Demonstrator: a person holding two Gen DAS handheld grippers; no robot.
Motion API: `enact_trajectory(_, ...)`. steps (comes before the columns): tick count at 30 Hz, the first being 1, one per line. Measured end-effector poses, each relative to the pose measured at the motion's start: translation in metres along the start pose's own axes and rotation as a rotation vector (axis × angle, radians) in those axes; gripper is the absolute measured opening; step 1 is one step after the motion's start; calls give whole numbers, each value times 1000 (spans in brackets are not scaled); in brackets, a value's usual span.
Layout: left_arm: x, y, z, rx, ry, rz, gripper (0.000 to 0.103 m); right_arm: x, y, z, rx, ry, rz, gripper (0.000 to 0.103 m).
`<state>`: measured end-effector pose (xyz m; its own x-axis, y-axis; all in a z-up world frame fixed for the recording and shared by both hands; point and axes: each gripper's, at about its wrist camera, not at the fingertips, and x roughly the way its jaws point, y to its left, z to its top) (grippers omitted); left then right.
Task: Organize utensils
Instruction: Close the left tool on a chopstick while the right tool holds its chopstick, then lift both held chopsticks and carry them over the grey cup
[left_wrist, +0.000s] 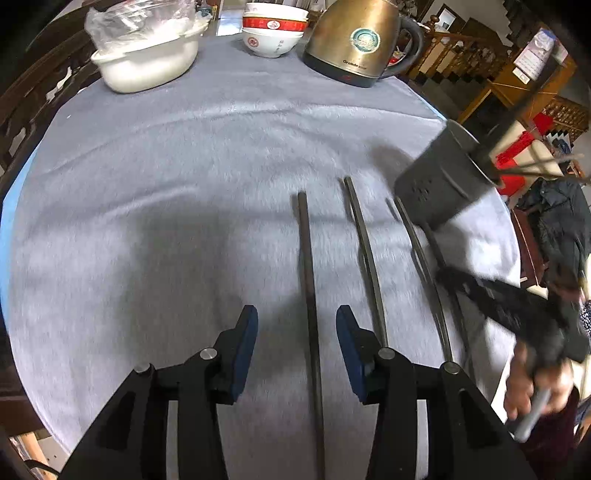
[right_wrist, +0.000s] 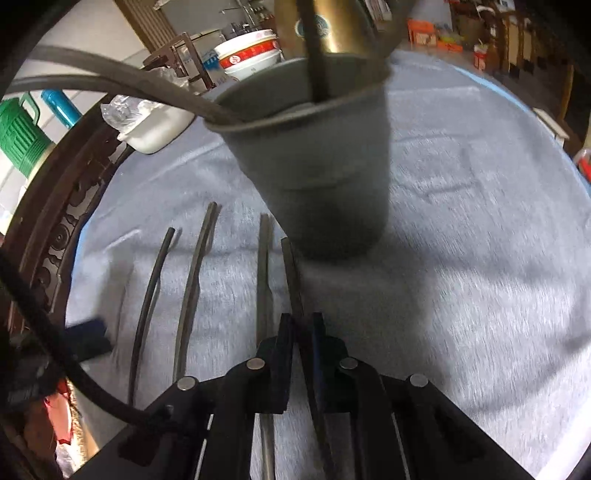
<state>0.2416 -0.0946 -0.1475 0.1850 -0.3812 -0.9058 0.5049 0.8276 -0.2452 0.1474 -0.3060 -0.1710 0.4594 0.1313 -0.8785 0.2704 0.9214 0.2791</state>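
Several dark chopsticks lie side by side on the grey cloth. My left gripper (left_wrist: 297, 321) is open, its blue pads either side of one chopstick (left_wrist: 308, 273) without touching it. Two more chopsticks (left_wrist: 364, 243) lie to its right. A grey utensil cup (left_wrist: 439, 177) stands at the right with chopsticks in it; it fills the middle of the right wrist view (right_wrist: 317, 173). My right gripper (right_wrist: 301, 328) is shut on a chopstick (right_wrist: 291, 269) that points at the cup's base. Other chopsticks (right_wrist: 194, 277) lie to its left.
A brass kettle (left_wrist: 354, 40), stacked bowls (left_wrist: 273, 29) and a white dish covered in plastic (left_wrist: 147, 55) stand at the table's far edge. Wooden chair backs ring the round table (left_wrist: 110, 184). A green jug (right_wrist: 22, 136) stands off the table.
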Motion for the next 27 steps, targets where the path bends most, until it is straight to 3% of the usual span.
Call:
enact_trajectory(5, 21, -2, 23, -19, 55, 16, 43, -9, -17, -11, 49, 61, 23, 10)
enact_trajectory(10, 39, 3, 37, -67, 100, 8, 27, -9, -17, -8, 52, 102, 3, 11)
enact_trajectory(17, 47, -2, 43, -38, 83, 44, 7, 0, -1, 5, 6, 71, -70, 12)
enact_trajectory(22, 43, -1, 38, -66, 48, 47, 7, -2, 4, 4, -27, 39, -84, 7)
enact_trajectory(27, 8, -7, 22, -54, -49, 60, 6, -17, 18, 0, -57, -25, -59, 7)
